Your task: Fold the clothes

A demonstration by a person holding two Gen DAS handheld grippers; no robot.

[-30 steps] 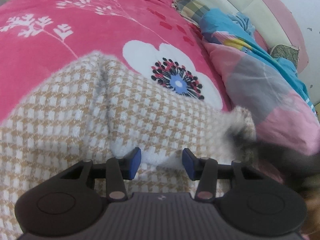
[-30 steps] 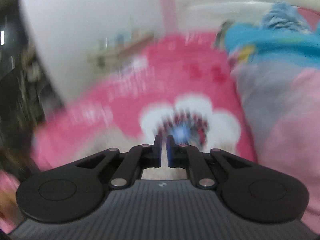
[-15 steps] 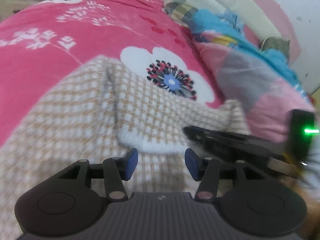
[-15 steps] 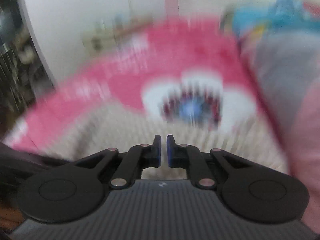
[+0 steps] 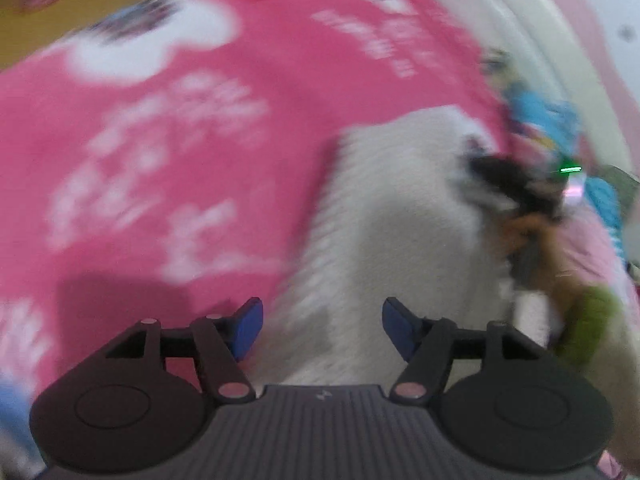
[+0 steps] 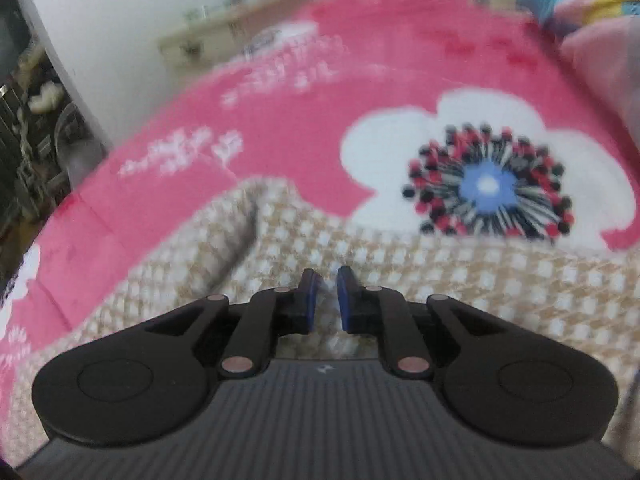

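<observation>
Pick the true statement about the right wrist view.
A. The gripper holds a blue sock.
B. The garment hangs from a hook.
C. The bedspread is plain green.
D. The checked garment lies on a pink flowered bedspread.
D: the beige-and-white checked garment lies spread across the pink bedspread, below its white flower print.

Left claw [image 5: 322, 326] points steeply down, blue pads [image 5: 249, 326] well apart, jaws opening with nothing pinched between them. Right claw [image 6: 324, 300] also angled down, pads [image 6: 310, 300] separated only by a narrow gap, jaws opening, nothing pressed between them. In the left wrist view, heavily blurred, the right claw [image 5: 516, 184] shows as a dark shape with a green light, apparently gripped by the person's right hand [image 5: 532, 236] with a green cuff [image 5: 584, 320] at the wrist.
</observation>
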